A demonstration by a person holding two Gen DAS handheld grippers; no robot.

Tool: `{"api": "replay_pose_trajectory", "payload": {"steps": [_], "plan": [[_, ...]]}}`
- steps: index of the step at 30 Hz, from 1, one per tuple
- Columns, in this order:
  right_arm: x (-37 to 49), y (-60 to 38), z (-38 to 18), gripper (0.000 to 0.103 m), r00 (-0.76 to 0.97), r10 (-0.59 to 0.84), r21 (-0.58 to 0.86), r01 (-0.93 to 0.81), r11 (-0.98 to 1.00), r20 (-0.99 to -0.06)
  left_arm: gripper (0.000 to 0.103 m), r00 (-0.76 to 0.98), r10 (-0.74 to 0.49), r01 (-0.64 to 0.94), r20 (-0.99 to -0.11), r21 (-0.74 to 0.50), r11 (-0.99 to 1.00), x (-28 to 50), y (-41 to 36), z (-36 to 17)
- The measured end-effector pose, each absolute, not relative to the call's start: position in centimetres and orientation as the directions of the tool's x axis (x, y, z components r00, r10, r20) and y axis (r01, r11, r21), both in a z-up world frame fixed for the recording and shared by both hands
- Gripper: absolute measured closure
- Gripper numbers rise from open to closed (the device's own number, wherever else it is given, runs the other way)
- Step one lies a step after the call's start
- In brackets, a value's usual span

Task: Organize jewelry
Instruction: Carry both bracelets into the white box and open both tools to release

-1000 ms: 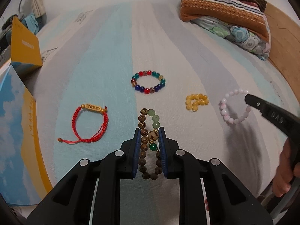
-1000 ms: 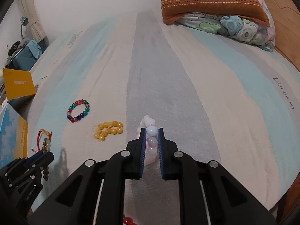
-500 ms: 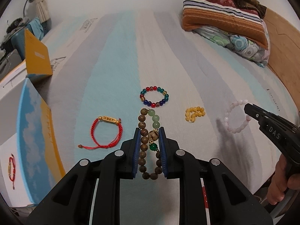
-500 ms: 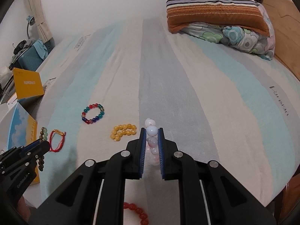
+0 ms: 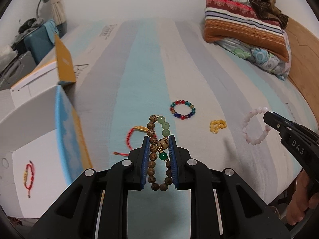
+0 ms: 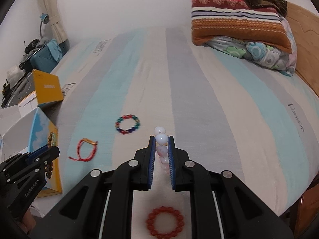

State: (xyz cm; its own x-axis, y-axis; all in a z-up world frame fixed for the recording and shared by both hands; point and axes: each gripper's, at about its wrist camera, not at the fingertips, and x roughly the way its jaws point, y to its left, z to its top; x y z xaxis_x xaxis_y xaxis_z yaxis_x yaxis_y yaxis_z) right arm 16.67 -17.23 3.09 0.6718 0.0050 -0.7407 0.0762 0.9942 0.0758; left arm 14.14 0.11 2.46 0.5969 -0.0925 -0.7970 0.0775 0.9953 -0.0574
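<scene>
Jaws clear of box [image 5: 35, 153]; inside, perhaps red bracelet [image 5: 28, 176]

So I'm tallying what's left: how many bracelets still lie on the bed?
4: multicolour bracelet, red cord bracelet, yellow bracelet, red bead bracelet at the near edge. More may hide behind the grippers.

Both cameras rode their grippers and looked forward and steeply down along the fingers, close above the striped bed [image 5: 143, 63]. The left view faced up the mattress toward the pillows [image 5: 245, 27], with the white box [image 5: 33, 123] at its left edge. The right view sat further right and faced the same way. Both took in the multicoloured bracelet [image 6: 127, 127] and each other's gripper.
</scene>
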Motion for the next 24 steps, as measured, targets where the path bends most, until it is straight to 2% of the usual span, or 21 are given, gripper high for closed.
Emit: {"api": "replay_pose_trajectory", "payload": {"steps": [14,24], "plan": [[16.7,-8.2,5.7,0.091,0.692,0.071,0.055,-0.044,0.997,-0.718,0.084,0.651,-0.030,-0.015,-0.759,-0.052,0.999,11.7,7.9,5.8],[15.9,0.9,6.8,0.091,0.693,0.150,0.044,-0.168,0.985,-0.705,0.084,0.651,0.060,-0.137,-0.756,-0.040,0.990,9.5,16.1,6.4]]}}
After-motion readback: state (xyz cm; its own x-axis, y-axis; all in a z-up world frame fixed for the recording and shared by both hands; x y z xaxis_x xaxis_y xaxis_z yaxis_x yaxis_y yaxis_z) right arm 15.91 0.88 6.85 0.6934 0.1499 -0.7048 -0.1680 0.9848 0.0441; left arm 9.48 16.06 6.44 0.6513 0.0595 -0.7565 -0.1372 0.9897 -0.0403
